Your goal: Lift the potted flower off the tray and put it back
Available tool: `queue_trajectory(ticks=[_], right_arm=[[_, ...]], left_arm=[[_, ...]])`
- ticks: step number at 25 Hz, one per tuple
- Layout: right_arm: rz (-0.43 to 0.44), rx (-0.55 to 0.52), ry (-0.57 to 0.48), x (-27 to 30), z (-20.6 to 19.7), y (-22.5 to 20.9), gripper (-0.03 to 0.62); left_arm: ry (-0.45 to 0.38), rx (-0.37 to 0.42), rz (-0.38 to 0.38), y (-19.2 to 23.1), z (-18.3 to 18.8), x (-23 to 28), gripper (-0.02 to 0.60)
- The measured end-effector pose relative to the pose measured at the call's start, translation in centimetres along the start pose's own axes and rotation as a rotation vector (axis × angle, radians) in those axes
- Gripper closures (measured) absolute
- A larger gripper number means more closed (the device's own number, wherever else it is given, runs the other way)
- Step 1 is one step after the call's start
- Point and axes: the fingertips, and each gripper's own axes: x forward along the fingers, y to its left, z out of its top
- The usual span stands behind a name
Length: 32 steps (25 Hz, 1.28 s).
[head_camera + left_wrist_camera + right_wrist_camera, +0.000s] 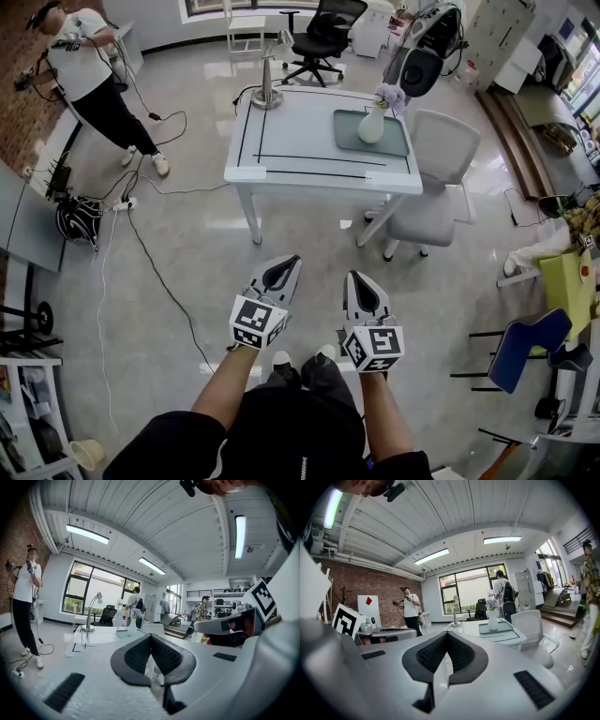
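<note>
The potted flower, purple blooms in a white vase, stands upright on a grey-green tray at the far right of a white table. I stand well back from the table. Both grippers hover over the floor in front of me, far from the flower. My left gripper is shut and empty, and so is my right gripper. The left gripper view looks past its closed jaws to the flower. The right gripper view shows its gripper shut, with the flower on the tray ahead.
A desk lamp stands at the table's far left corner. A white chair sits at the table's right side, a black office chair behind it. A person stands at the left, with cables on the floor. A blue chair is at right.
</note>
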Motion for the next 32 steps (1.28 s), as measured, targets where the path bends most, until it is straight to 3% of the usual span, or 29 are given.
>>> queue_trajectory(ticks=[5,11,21,26,32], right_arm=[[-0.001,0.007,0.0,2.0,0.8,-0.9,0.589],[-0.005,0.029,-0.007,6.4,1.3,-5.0,0.589],[0.012,0.034,-0.018,20.0,6.4,-15.4,0.589],[0.011,0.021,-0.018,26.2,8.8,-20.0,0.589],[-0.009,0.015,0.018,33.8,9.0,-23.1,0.589]], left_arm=[[0.0,-0.005,-0.006,1.3,0.6,2.1,0.574],[0.018,0.002,-0.007,3.2,0.5,7.8,0.574],[0.035,0.064,0.046,11.1,4.7,22.4,0.574],[0.03,0.046,0.069,15.0,6.1,28.5,0.574],[0.042,0.027,0.035,19.5,5.9,35.6,0.574]])
